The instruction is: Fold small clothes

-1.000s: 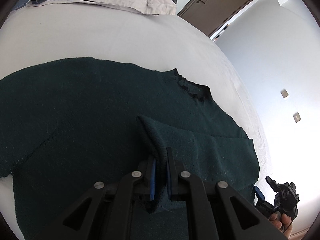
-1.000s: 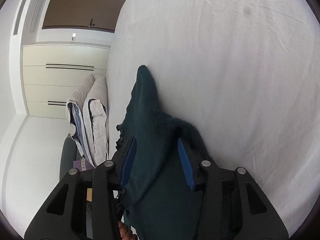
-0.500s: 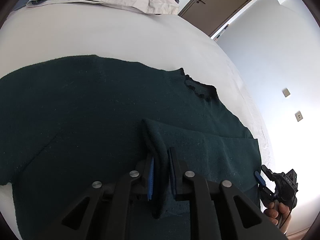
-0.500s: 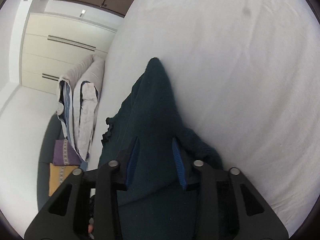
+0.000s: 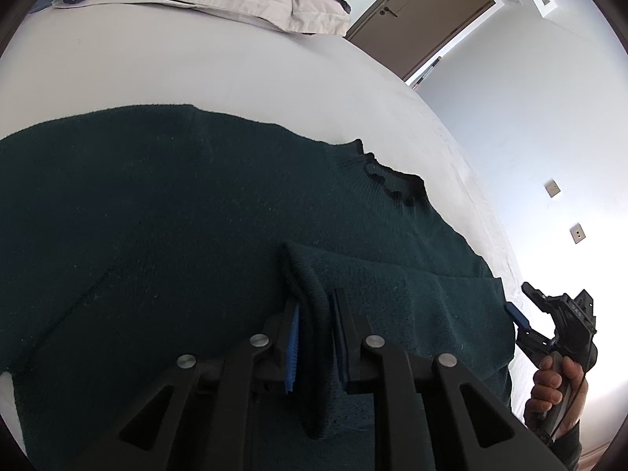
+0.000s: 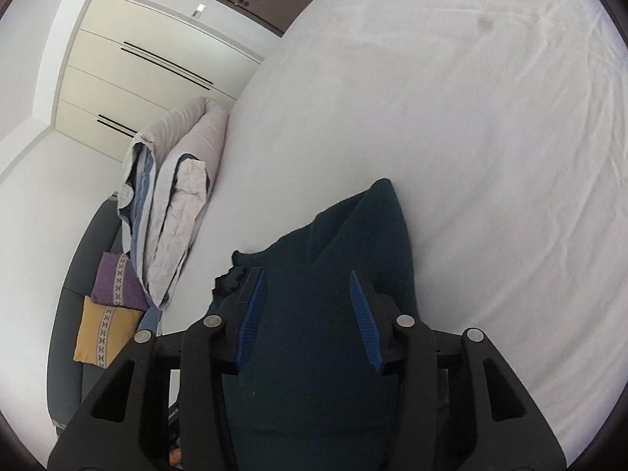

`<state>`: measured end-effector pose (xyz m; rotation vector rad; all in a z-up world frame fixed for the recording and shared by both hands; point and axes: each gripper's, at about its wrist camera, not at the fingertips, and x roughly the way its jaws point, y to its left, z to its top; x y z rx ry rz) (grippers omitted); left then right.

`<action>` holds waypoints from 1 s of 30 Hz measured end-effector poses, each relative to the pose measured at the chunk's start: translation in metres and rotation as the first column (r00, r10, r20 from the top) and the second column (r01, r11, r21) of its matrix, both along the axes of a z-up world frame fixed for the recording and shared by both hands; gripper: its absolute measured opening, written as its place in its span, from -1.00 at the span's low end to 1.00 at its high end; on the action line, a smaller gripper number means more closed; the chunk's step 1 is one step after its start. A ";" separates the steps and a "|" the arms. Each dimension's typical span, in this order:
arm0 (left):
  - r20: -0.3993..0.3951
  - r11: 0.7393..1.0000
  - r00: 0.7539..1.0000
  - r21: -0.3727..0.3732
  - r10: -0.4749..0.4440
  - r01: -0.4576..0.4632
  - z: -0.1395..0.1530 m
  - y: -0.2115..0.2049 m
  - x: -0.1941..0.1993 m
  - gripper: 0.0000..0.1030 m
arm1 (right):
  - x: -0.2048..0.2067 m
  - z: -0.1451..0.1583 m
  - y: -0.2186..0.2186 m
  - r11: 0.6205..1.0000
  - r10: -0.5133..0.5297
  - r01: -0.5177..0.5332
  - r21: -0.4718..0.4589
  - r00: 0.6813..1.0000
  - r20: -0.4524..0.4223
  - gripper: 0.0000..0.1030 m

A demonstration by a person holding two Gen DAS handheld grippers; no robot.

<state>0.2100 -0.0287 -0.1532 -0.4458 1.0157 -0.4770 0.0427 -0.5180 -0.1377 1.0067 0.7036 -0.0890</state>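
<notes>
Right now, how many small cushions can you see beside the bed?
2. A purple cushion lies on the dark sofa left of the bed; a yellow cushion lies just below it, touching. Others may be hidden.

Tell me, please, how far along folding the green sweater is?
Early. Done: sweater lies spread on the bed, one sleeve laid across it. In hand: left gripper pinches the cuff; right gripper stands open over fabric. Left: remaining folds.
</notes>
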 end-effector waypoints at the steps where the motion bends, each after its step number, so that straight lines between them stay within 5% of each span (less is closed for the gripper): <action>1: 0.000 1.000 1.000 -0.003 -0.002 0.002 -0.001 0.000 0.000 -0.66 | 0.006 -0.009 -0.006 1.000 -0.011 0.011 0.014 1.000 -0.026 -0.20; 4: 0.005 1.000 1.000 -0.018 -0.008 0.008 -0.004 0.002 0.001 -0.66 | 0.015 -0.025 -0.023 0.999 -0.033 0.033 0.023 0.999 -0.012 -0.44; 7: 0.020 0.999 1.000 -0.038 -0.010 0.011 -0.007 0.004 0.000 -0.66 | 0.024 -0.026 -0.033 0.999 -0.043 0.043 -0.003 0.999 -0.006 -0.45; 11: 0.028 0.999 1.000 -0.047 -0.007 0.008 -0.009 0.005 -0.002 -0.66 | 0.023 -0.004 -0.042 0.978 -0.119 0.107 -0.180 0.991 -0.058 -0.35; 14: 0.037 0.999 0.999 -0.047 -0.002 0.003 -0.010 0.005 -0.004 -0.66 | 0.030 -0.001 -0.038 0.979 -0.056 0.039 -0.201 0.995 -0.079 -0.35; 18: 0.043 0.999 0.999 -0.043 -0.001 0.003 -0.010 0.004 -0.006 -0.66 | 0.052 -0.003 -0.013 0.929 0.026 -0.089 -0.360 0.984 -0.176 -0.40; 22: 0.049 0.999 0.999 -0.044 -0.002 0.005 -0.011 0.004 -0.007 -0.65 | 0.064 -0.004 -0.009 0.891 0.008 -0.108 -0.441 0.975 -0.221 -0.87; 26: 0.066 1.000 0.998 -0.024 -0.003 0.005 -0.010 0.001 -0.011 -0.64 | 0.064 -0.004 -0.003 0.841 -0.020 -0.118 -0.528 0.969 -0.247 -0.92; 30: 0.065 1.000 0.998 -0.027 -0.003 0.005 -0.009 0.001 -0.011 -0.64 | 0.067 -0.004 -0.003 0.841 -0.027 -0.106 -0.530 0.971 -0.238 -0.91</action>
